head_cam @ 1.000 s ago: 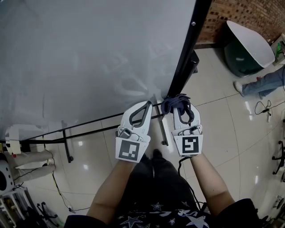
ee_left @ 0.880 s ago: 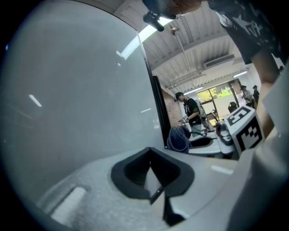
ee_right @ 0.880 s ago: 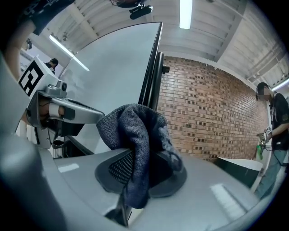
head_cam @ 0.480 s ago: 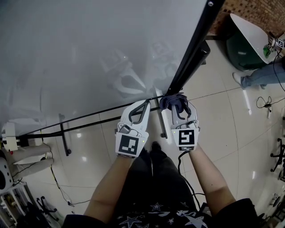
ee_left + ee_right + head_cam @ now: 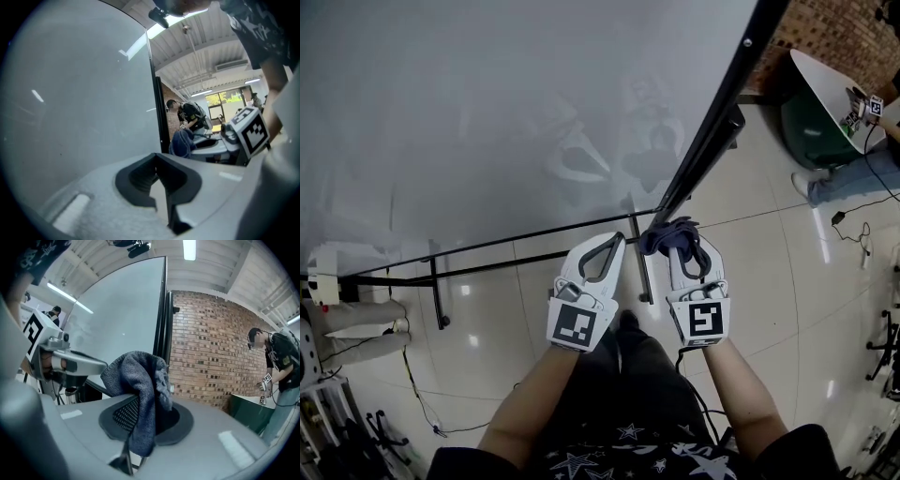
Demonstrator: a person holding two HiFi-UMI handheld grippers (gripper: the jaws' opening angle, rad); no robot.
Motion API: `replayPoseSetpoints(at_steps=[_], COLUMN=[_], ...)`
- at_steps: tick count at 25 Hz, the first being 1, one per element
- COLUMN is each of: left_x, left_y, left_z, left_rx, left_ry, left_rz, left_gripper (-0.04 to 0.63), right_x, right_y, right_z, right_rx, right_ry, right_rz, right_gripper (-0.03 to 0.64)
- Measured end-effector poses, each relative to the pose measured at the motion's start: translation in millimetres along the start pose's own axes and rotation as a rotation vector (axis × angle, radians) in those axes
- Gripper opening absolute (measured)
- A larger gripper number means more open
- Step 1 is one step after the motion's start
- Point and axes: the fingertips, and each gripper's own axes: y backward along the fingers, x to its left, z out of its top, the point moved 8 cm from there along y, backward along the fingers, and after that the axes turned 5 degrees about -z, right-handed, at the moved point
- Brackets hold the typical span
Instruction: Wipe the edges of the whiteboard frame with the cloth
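Note:
A large whiteboard fills the upper left of the head view, with a black frame edge down its right side. My right gripper is shut on a dark blue-grey cloth, which sits at the frame's lower right corner. In the right gripper view the cloth bunches out of the closed jaws, with the black frame edge just behind it. My left gripper is shut and holds nothing, just left of the cloth, in front of the board's lower edge. The left gripper view shows the board and the cloth.
The board's black stand bars run along a glossy tiled floor. A brick wall stands to the right. A dark green bin with a white top and a person are at the far right. Cables lie on the floor at left.
The whiteboard frame and both grippers have shifted slightly right in the head view. The cloth stays gripped at the frame's lower right corner.

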Motion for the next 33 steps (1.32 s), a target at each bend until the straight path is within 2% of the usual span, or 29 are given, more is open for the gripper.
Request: replayPoseSetpoints(at_steps=[5, 9, 14, 18, 22, 27, 33], left_x=[4, 4, 15, 19, 20, 24, 28], left_y=[24, 47, 65, 82, 89, 88, 84], left_z=[13, 29, 42, 43, 43, 49, 54], left_rx=[-0.005, -0.023, -0.059, -0.057, -0.064, -0.071, -0.080], left_ry=[-0.015, -0.019, -0.034, -0.034, -0.007, -0.017, -0.033], left_rz=[0.016, 0.033, 0.081, 0.101, 0.095, 0.075, 0.058], left_gripper=[-0.005, -0.005, -0.005, -0.005, -0.005, -0.005, -0.005], right_x=[21, 30, 29, 36, 43, 44, 35], right_y=[17, 31, 28, 26, 26, 31, 33], right_z=[42, 59, 69, 71, 84, 93, 95], right_rx=[-0.074, -0.043, -0.043, -0.052, -0.068, -0.061, -0.063], right_ry=[-0.002, 0.025, 0.056, 0.015, 0.049, 0.050, 0.036], right_rz=[0.086, 0.140, 0.149, 0.158, 0.185, 0.214, 0.184], right_gripper=[0.063, 0.058, 0.058, 0.058, 0.058, 0.058, 0.058])
